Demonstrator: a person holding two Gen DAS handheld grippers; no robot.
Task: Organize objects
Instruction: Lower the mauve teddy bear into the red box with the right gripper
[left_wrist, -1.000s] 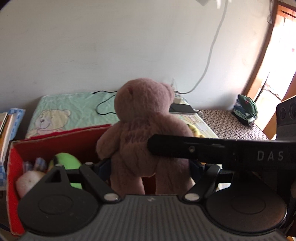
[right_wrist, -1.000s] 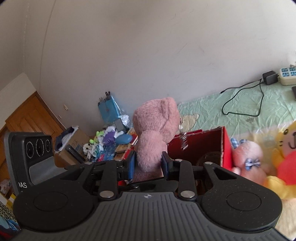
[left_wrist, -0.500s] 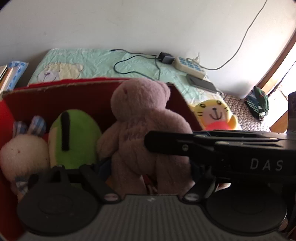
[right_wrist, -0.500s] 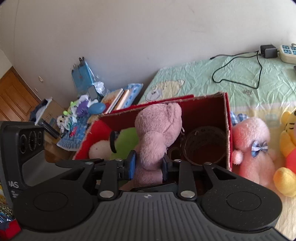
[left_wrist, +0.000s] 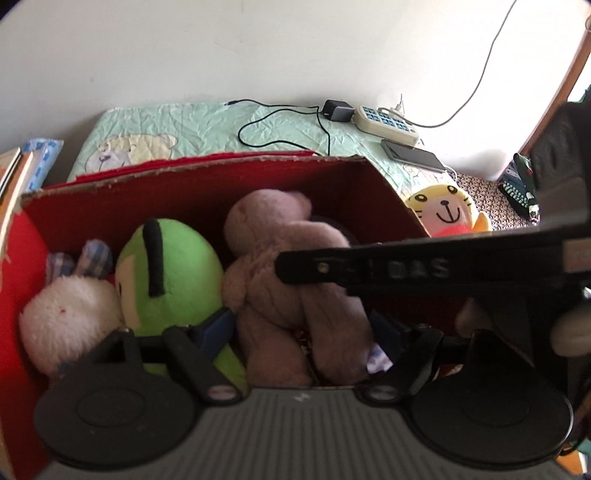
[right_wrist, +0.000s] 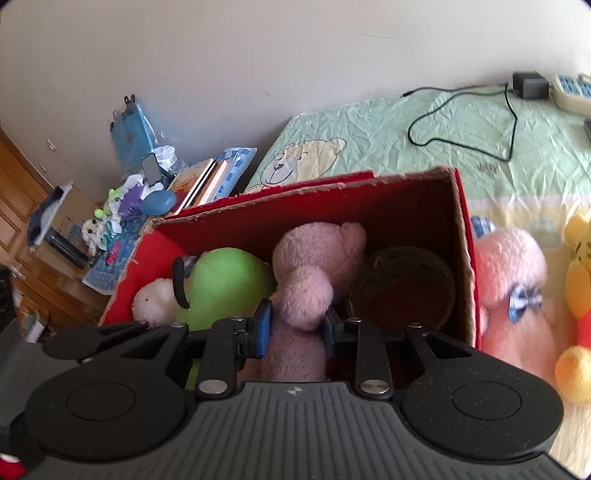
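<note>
A pink-brown teddy bear (left_wrist: 288, 258) stands inside the red cardboard box (left_wrist: 184, 177), between a green plush (left_wrist: 173, 269) and a dark round container (right_wrist: 402, 288). My left gripper (left_wrist: 299, 325) straddles the bear's legs. Its jaws are opening, and small gaps show between the blue pads and the legs. My right gripper (right_wrist: 297, 328) is shut on the teddy bear (right_wrist: 314, 266) at the side of its body, over the red box (right_wrist: 369, 195). Its black body crosses the left wrist view in front of the bear. A white plush (left_wrist: 70, 314) lies at the box's left end.
To the right of the box, on the green bed sheet (right_wrist: 461, 129), lie a pink plush (right_wrist: 513, 277), a yellow plush (right_wrist: 580, 295) and a yellow cat plush (left_wrist: 447, 210). A power strip (left_wrist: 384, 122), cable and phone (left_wrist: 413, 155) lie by the wall. Books (right_wrist: 203, 181) and clutter stand left.
Both grippers came down with the bear, from above the box rim to inside the box. The left jaws have spread away from the bear's legs; the right jaws kept their grip.
</note>
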